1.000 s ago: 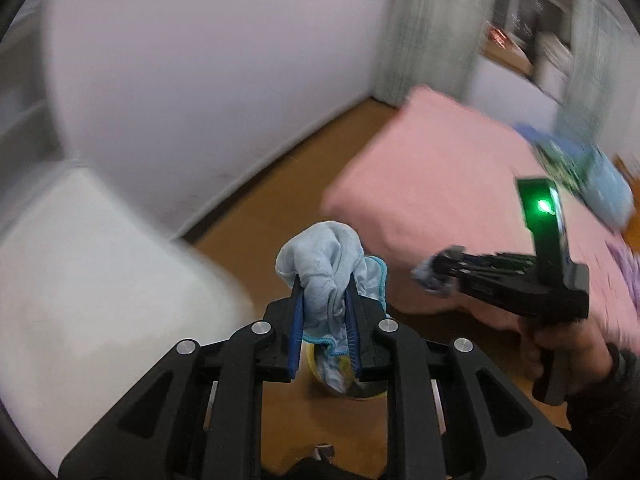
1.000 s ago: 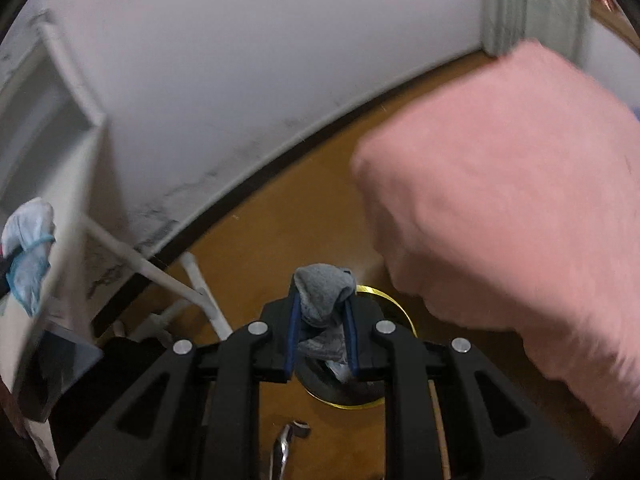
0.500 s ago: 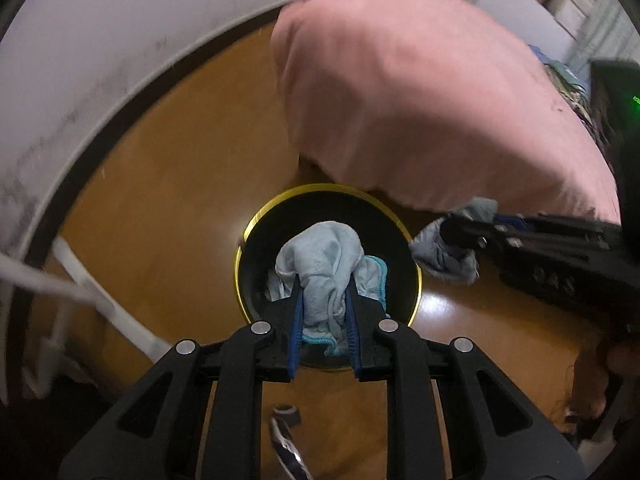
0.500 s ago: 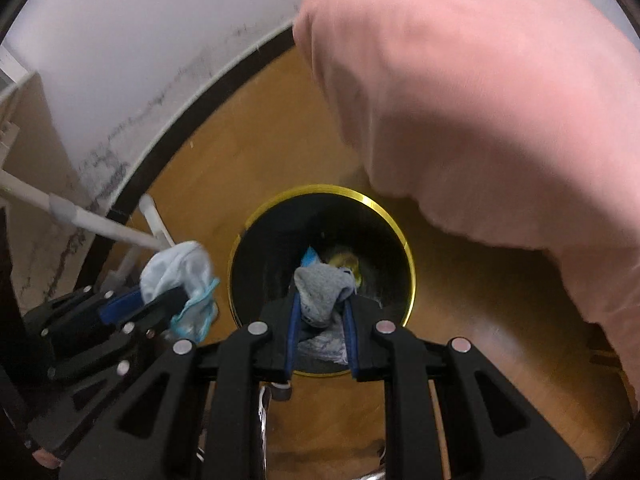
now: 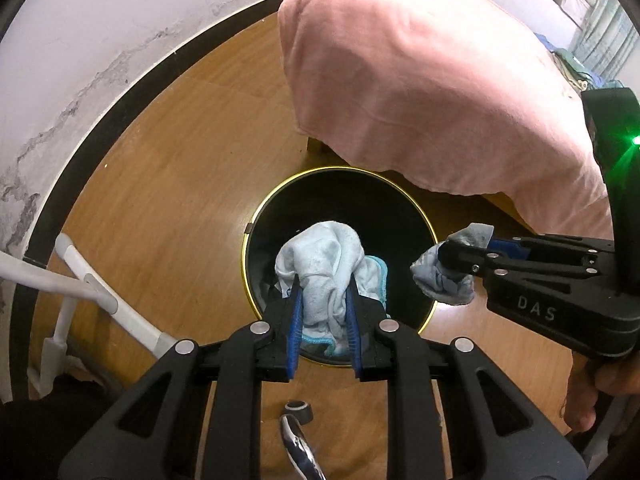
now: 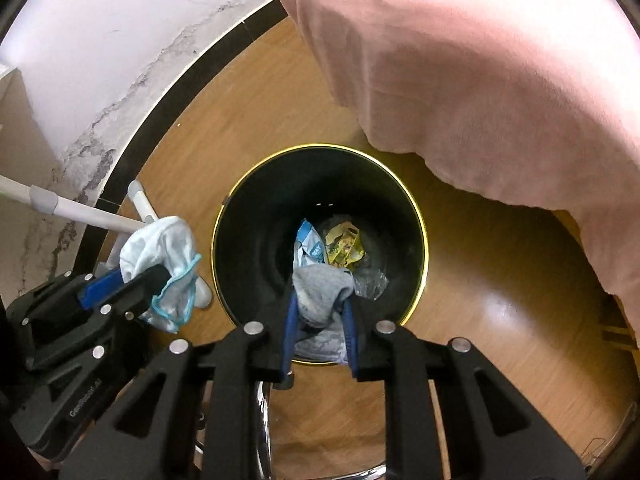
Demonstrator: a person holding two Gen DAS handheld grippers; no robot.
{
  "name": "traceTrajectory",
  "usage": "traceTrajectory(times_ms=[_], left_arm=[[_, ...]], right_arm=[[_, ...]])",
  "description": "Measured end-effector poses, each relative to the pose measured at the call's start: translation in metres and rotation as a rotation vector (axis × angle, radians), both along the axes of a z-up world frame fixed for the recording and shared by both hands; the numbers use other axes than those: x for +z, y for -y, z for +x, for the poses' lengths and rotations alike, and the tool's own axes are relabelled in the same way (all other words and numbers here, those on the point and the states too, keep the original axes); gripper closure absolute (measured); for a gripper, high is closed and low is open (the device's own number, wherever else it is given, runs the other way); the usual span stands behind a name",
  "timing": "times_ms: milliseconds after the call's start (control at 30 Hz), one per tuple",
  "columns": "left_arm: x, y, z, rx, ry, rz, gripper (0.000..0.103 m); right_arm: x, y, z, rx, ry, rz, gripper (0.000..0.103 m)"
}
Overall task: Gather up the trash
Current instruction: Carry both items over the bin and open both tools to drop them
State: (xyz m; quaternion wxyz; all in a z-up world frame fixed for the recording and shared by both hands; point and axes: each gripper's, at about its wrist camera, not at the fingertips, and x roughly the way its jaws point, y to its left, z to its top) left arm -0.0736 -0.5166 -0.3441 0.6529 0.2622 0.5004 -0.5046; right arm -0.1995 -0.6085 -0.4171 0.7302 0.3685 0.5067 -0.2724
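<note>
A black round trash bin with a gold rim (image 5: pixel 256 216) (image 6: pixel 420 224) stands on the wooden floor. My left gripper (image 5: pixel 323 280) is shut on a crumpled light blue cloth (image 5: pixel 324 256) and holds it above the bin's mouth; it also shows in the right wrist view (image 6: pixel 160 256). My right gripper (image 6: pixel 320 304) is shut on a grey sock (image 6: pixel 320 284) above the bin's near edge; the sock also shows in the left wrist view (image 5: pixel 444 276). Inside the bin lie a yellow wrapper (image 6: pixel 344 244) and a blue-white wrapper (image 6: pixel 308 244).
A pink blanket (image 5: pixel 420 72) (image 6: pixel 480 64) hangs over a bed edge just behind the bin. A white wall with a black skirting board (image 5: pixel 120 92) runs at the left. White tube legs (image 5: pixel 92 288) (image 6: pixel 80 212) stand on the floor at the left.
Both grippers swung down from facing the room to pointing down over the bin, with the cloth and the sock still held. In the last half second they shifted only slightly.
</note>
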Motion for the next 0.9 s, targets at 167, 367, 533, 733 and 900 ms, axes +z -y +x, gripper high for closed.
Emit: traceTrajectory(times_ms=[167, 367, 533, 733, 900], left_arm=[[0.001, -0.003, -0.002, -0.004, 0.0, 0.007, 0.085], [0.001, -0.005, -0.003, -0.008, -0.004, 0.008, 0.085], [0.0, -0.003, -0.002, -0.007, -0.014, 0.011, 0.083], [0.001, -0.004, -0.006, -0.012, -0.006, 0.013, 0.056], [0.002, -0.005, -0.008, -0.02, 0.0, 0.015, 0.055]], right_arm=[[0.007, 0.004, -0.004, -0.025, 0.016, -0.011, 0.034], [0.01, 0.006, -0.004, -0.036, 0.015, -0.026, 0.033], [0.009, 0.01, -0.008, -0.062, 0.007, -0.02, 0.033], [0.011, 0.013, -0.014, -0.084, 0.005, -0.014, 0.033], [0.014, 0.012, -0.014, -0.086, 0.01, -0.02, 0.033]])
